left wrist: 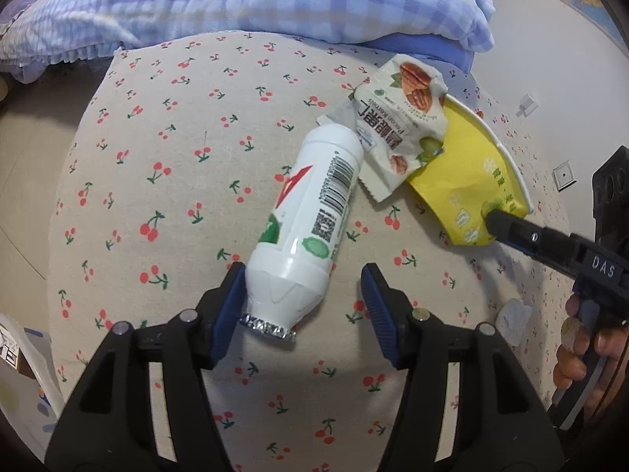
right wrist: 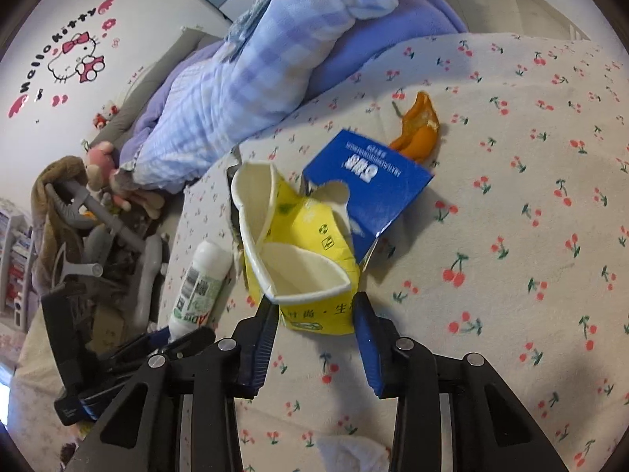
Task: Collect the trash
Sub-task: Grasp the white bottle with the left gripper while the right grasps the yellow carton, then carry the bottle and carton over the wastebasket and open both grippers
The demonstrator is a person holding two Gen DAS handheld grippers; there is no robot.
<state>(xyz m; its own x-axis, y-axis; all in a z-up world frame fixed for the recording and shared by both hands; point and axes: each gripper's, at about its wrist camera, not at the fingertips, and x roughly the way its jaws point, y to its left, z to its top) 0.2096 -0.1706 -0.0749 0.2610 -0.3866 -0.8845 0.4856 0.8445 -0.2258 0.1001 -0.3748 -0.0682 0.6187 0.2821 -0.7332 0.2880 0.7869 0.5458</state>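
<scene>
The left gripper (left wrist: 302,295) stands partly open over the cherry-print sheet (left wrist: 169,126) of the bed. Between its blue pads lies the neck end of a white plastic bottle (left wrist: 310,212), on its side with its foil-rimmed mouth toward the camera. The left pad (left wrist: 232,299) touches the bottle's shoulder; the right pad stands clear of it with bare sheet between, so the bottle is bracketed and not clamped.

The right gripper (right wrist: 314,326) is narrower. Its two pads sit at either side of the lower edge of a crushed yellow paper cup (right wrist: 302,244), which lies on the sheet with its white inside showing. The pads look to be against the cup's wall on both sides, a grip on the cup. In the left wrist view one dark finger (left wrist: 507,224) of this gripper rests on the yellow paper, and a hand (left wrist: 582,342) holds the handle behind.

A nut snack wrapper (left wrist: 397,129) lies overlapping the cup's rim and touches the bottle's base. Beyond the cup lie a flattened blue carton (right wrist: 369,181) and a piece of orange peel (right wrist: 420,126). A checked blue quilt (left wrist: 243,0) is heaped at the far edge.
</scene>
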